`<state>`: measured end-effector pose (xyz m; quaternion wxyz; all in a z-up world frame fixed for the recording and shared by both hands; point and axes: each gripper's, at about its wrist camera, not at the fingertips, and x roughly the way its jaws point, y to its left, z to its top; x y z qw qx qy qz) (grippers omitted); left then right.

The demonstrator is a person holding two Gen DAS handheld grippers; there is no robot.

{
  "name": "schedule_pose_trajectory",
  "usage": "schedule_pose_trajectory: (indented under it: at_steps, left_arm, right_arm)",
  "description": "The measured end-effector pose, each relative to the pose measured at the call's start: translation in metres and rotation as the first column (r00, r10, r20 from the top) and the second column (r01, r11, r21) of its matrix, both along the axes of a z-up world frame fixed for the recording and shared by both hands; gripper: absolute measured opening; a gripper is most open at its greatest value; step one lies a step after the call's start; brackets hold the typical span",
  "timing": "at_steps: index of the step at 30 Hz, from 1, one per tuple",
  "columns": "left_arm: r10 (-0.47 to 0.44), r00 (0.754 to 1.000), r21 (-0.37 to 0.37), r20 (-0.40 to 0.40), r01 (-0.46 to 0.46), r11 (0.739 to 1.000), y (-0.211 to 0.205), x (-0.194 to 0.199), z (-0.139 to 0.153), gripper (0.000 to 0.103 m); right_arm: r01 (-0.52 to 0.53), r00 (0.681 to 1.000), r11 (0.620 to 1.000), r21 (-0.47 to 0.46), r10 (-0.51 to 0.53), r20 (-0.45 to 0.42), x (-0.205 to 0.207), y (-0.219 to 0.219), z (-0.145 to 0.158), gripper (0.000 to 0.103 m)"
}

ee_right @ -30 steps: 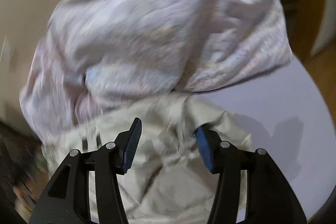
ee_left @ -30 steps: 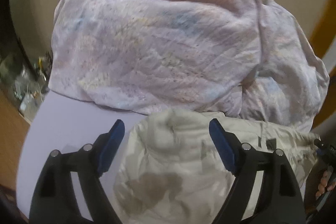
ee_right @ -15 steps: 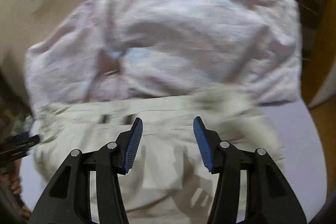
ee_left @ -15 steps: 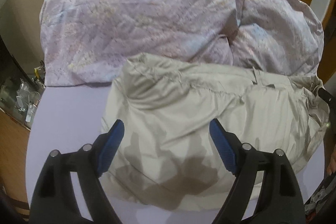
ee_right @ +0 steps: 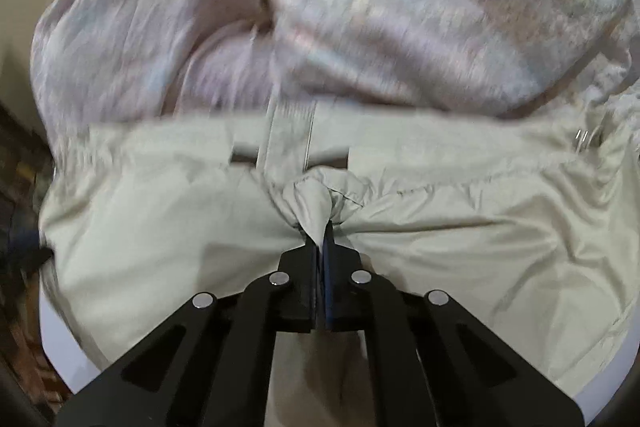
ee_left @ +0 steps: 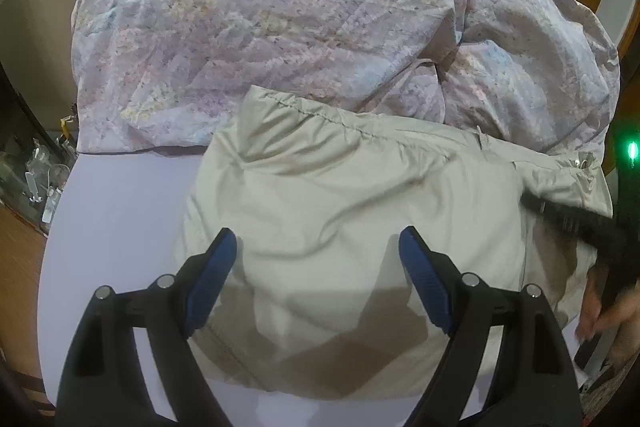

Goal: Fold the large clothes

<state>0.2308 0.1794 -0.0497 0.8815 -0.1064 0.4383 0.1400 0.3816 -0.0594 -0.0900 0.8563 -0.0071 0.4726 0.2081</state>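
Down on the lilac table [ee_left: 112, 219], from the left wrist: beige garment [ee_left: 340, 195] spread flat, long axis laid left to right, gathered waistband [ee_left: 360, 131] turned to the far side and butted against the pastel quilt [ee_left: 260, 7]. Left gripper [ee_left: 318, 239] poised over the near middle of the cloth, fingers spread wide, gripping nothing. Cloth found straight ahead and underneath, its left end just off the left finger. Right gripper [ee_left: 536, 205] glimpsed at the garment's right end, blurred, down against the fabric; could not judge its opening from that side.

Over to the right wrist: settled the matter. Jaws pressed together on a pinched-up peak of beige fabric, gathered just short of the waistband and below a belt loop [ee_right: 290, 131]. Creases drawn in toward the pinch from both sides. Waistband stretched crosswise ahead of the fingers, quilt heaped beyond it, much of the far scene smeared by motion.

Judged the next move to hang on that crosswise axis: one end claimed by the right, the opposite end left free and lying nearest the open left. Called for a matching pinch there before carrying one end across toward the other along that line.
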Motion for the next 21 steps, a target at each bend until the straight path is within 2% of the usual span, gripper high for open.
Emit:
schedule_pose_trajectory:
  at_steps: [4, 7, 9, 11, 12, 13, 16, 18, 21]
  left_arm:
    - [0.011, 1.0, -0.002, 0.004, -0.011, 1.0, 0.002, 0.001, 0.0, 0.084]
    - [0.015, 1.0, 0.001, 0.001, -0.015, 1.0, 0.0, 0.002, 0.001, 0.084]
    - [0.009, 1.0, 0.002, 0.0, -0.009, 1.0, -0.002, 0.002, 0.001, 0.084]
    - [0.002, 1.0, 0.008, -0.002, -0.002, 1.0, -0.003, 0.003, 0.001, 0.084]
    - [0.001, 1.0, 0.011, -0.004, -0.001, 1.0, -0.003, 0.003, 0.0, 0.084]
    - [0.0, 1.0, 0.012, -0.006, 0.0, 1.0, -0.004, 0.004, -0.001, 0.084]
    - [-0.001, 1.0, 0.004, -0.008, 0.001, 1.0, -0.005, 0.008, -0.002, 0.084]
    - [-0.001, 1.0, 0.013, -0.009, 0.002, 1.0, -0.008, 0.012, -0.002, 0.084]
    - [-0.001, 1.0, 0.05, -0.012, 0.002, 0.999, -0.015, 0.019, -0.004, 0.084]
  right_arm:
    - [0.1, 0.995, 0.995, 0.024, -0.101, 0.011, 0.033, 0.003, 0.023, 0.002]
    - [0.091, 0.993, 0.996, -0.013, -0.092, -0.073, 0.049, 0.008, 0.012, 0.003]
    - [0.078, 0.993, 0.997, 0.015, -0.076, -0.087, 0.044, 0.001, 0.011, 0.006]
    - [0.084, 0.993, 0.994, 0.07, -0.078, -0.083, 0.034, -0.014, 0.017, 0.028]
    - [0.095, 0.993, 0.992, 0.089, -0.088, -0.072, 0.03, -0.023, 0.021, 0.051]
    - [0.113, 0.993, 0.987, 0.111, -0.109, -0.042, 0.024, -0.037, 0.028, 0.064]
    - [0.145, 0.988, 0.983, 0.113, -0.15, 0.039, 0.008, -0.072, 0.041, 0.064]
    - [0.166, 0.984, 0.981, 0.1, -0.171, 0.05, 0.004, -0.093, 0.04, 0.062]
    - [0.209, 0.977, 0.975, 0.076, -0.212, 0.037, 0.006, -0.119, 0.027, 0.053]
